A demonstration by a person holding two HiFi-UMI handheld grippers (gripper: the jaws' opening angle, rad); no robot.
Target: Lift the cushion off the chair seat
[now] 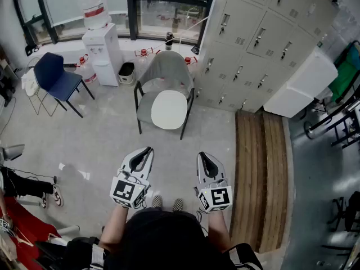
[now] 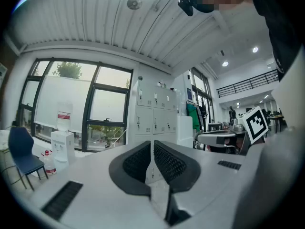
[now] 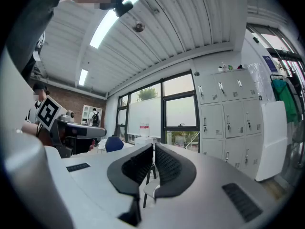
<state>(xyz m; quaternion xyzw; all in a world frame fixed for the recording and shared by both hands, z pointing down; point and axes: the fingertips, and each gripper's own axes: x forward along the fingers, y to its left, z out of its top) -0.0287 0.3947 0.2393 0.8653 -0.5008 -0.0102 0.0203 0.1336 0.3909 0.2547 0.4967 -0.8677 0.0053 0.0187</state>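
Observation:
A round white cushion lies on the seat of a grey armchair with black legs, in the middle of the head view. Both grippers are held level over the floor well short of the chair, with bare floor between. My left gripper is shut and empty, its ribbed pads meeting at the tips. My right gripper is shut too, with nothing in it. In the right gripper view, part of the chair's seat and a black chair leg show through the slit below the shut pads.
Grey lockers stand right of the chair, with a white cabinet beyond. A wooden strip runs along the floor at right. A blue chair and a water dispenser stand at the back left. Someone's shoe lies at far left.

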